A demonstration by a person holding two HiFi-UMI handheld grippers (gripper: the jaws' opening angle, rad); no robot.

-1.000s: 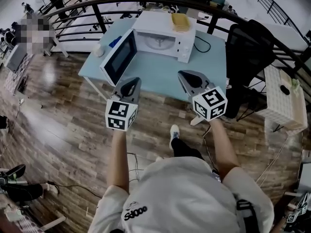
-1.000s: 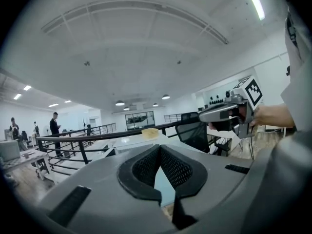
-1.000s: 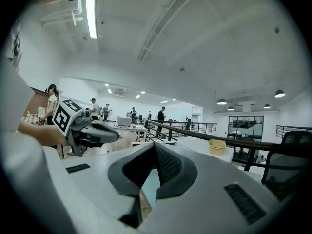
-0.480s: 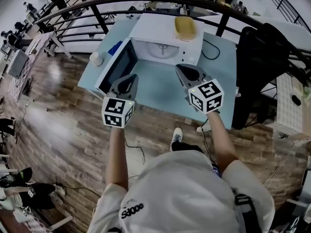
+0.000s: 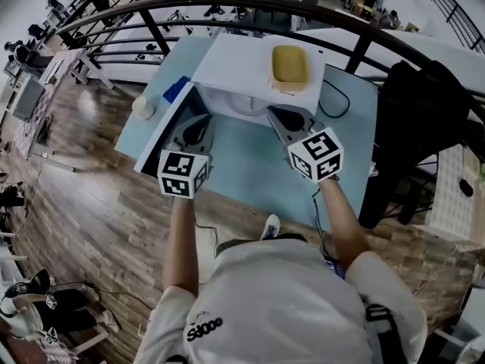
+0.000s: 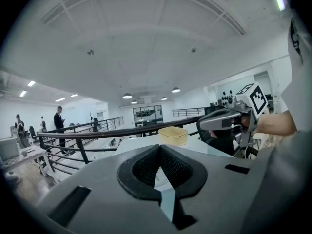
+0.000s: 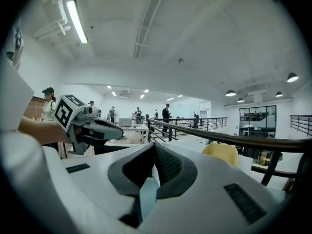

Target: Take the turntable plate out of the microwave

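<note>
The turntable plate lies inside the microwave (image 5: 241, 61), whose roof hides all but a pale sliver of the cavity from us, so we judge it not yet touched. We could knock the open door (image 5: 162, 132), which hangs at the microwave's left just beside our left gripper (image 5: 202, 119). Later, pinching only one edge could let the smooth plate tilt and clip the microwave's front lip. Both arms reach side by side over the table (image 5: 250, 167) before the microwave's mouth, with the left gripper and right gripper (image 5: 276, 114) pointing nearly level at it, the fingers of each pressed together on nothing.
</note>
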